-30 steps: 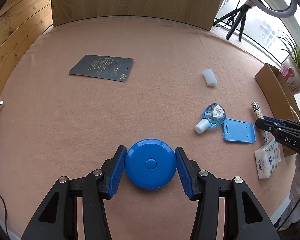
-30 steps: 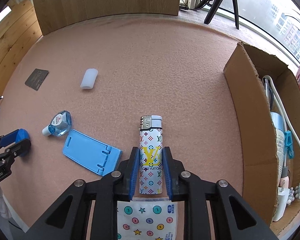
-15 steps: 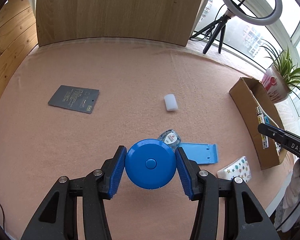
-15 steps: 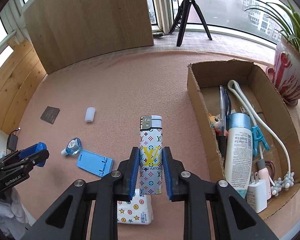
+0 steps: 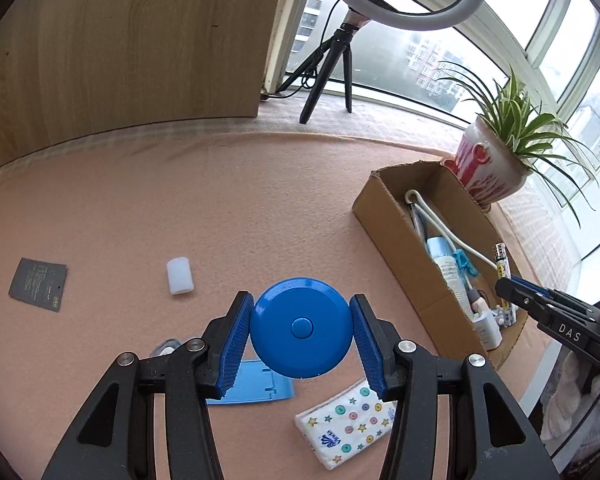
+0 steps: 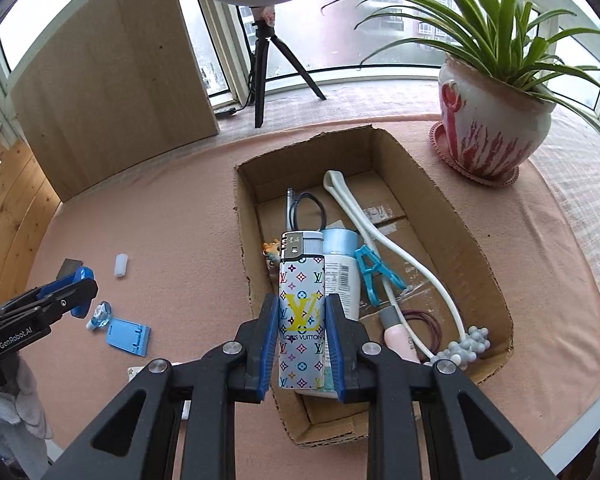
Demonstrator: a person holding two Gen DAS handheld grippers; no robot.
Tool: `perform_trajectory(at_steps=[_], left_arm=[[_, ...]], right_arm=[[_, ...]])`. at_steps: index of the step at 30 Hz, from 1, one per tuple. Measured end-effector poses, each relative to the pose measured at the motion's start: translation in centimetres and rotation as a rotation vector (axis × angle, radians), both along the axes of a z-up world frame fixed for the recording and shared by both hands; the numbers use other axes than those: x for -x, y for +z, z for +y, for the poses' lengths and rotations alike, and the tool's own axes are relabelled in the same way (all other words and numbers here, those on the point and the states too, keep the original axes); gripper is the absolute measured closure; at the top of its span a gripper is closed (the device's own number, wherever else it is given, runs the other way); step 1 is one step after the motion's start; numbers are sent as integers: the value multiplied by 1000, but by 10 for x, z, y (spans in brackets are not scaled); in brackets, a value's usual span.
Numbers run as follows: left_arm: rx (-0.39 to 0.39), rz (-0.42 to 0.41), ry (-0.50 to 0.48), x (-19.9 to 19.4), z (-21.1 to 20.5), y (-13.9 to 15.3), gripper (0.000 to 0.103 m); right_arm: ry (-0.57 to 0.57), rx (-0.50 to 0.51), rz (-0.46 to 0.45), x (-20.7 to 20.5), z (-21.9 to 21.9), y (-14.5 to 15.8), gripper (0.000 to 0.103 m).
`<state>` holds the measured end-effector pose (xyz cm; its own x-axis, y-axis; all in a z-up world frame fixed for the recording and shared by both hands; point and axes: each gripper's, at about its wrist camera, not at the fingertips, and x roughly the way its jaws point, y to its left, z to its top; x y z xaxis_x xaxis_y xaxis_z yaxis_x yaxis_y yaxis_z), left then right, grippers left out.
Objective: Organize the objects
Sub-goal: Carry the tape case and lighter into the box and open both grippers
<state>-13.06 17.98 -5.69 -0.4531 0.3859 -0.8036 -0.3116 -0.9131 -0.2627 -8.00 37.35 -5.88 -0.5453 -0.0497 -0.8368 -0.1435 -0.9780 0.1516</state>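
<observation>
A: What do your left gripper [image 5: 301,330] jaws hold?

B: They are clamped on the round blue plastic disc [image 5: 300,327], held above the pink felt surface [image 5: 180,208], over the light-blue folding stand [image 5: 252,384] and near the star-patterned tissue pack [image 5: 346,420].

A: And your right gripper [image 6: 302,336]?

B: Its jaws are clamped on the white monogram-patterned lighter [image 6: 302,312], printed "LOUIS VUITTON", upright over the open brown cardboard box [image 6: 472,240]. That gripper's arm reads "DAS" in the left view; your left arm reads "GenRobot.AI".
</observation>
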Motion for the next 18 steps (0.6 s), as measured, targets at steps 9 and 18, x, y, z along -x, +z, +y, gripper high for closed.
perform_trajectory(at_steps=[9,18], left_arm=[[-5,30,-103,22,84,15,50],[-3,44,-185,36,153,17,50]], right_arm=[[-58,-6,1,-10,37,-5,82],[-73,2,5,-17,52,-7,82]])
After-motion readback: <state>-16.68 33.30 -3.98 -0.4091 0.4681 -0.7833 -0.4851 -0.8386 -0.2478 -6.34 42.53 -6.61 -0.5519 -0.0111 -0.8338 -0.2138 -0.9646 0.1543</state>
